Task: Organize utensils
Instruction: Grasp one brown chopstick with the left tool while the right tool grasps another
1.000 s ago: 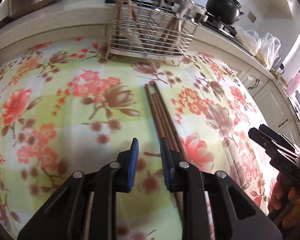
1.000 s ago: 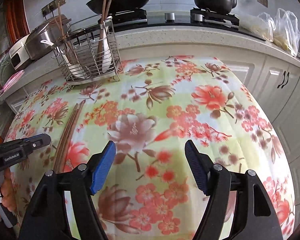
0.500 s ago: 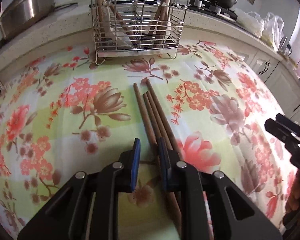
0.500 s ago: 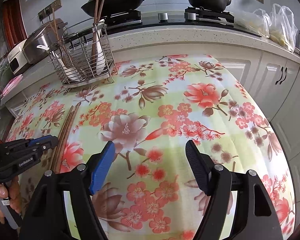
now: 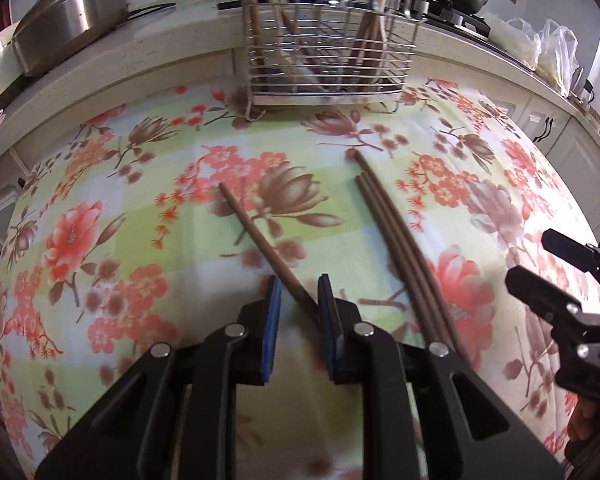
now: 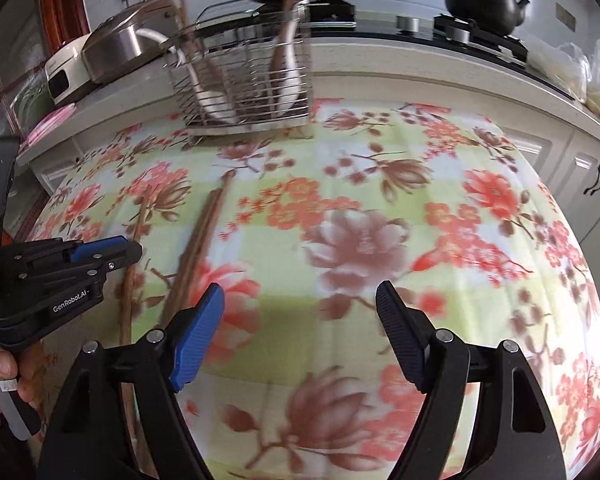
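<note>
Your biggest change: one chopstick (image 5: 260, 236) has been split off from the three chopsticks (image 5: 396, 240), which were a single bundle a second ago. It runs toward ten o'clock from your left gripper (image 5: 298, 308), whose narrow jaws look clenched on it, so it can go to the wire rack (image 5: 328, 52) at twelve. Your right gripper (image 6: 300, 320) is opening, nothing between its jaws. The tablecloth (image 6: 380, 200) gives you open room; the edge drops away at three o'clock.
</note>
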A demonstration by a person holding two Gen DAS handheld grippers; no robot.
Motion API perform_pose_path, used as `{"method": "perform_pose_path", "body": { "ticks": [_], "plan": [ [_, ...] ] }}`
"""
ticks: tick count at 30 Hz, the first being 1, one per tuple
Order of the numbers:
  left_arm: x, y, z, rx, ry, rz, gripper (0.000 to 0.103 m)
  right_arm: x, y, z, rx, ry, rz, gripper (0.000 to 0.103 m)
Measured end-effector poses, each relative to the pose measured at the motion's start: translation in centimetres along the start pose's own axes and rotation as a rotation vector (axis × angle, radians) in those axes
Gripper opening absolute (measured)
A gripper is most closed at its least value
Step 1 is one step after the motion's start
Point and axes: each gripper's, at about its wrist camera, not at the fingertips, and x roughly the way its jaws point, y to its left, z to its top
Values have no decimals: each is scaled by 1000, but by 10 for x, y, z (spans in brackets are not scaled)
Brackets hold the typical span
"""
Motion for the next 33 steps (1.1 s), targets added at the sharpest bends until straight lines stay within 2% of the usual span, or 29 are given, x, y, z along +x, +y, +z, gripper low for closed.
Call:
{"method": "perform_pose_path", "body": {
  "ticks": [5,9,11,15,21,28,33],
  "plan": [
    [-5,22,-5,-23,-7,12,19,18,30,4,-32,23,2,73],
    [-9,32,-10,-13,-13,28,19,28,36,2,-53,36,-18,73],
    [-10,39,-12,-7,-16,45,19,28,32,1,-63,43,-24,73],
    [-11,43,-13,-13,-18,30,19,25,18,-2,-71,45,-33,77],
    [-11,47,-12,-23,-18,27,18,19,-10,-5,-48,52,-69,77],
    [-12,51,-10,-47,-15,6,18,8,-43,-5,41,36,-84,77],
    [-12,51,-11,-53,-14,6,18,14,-44,-2,33,47,-93,77]
  ]
}}
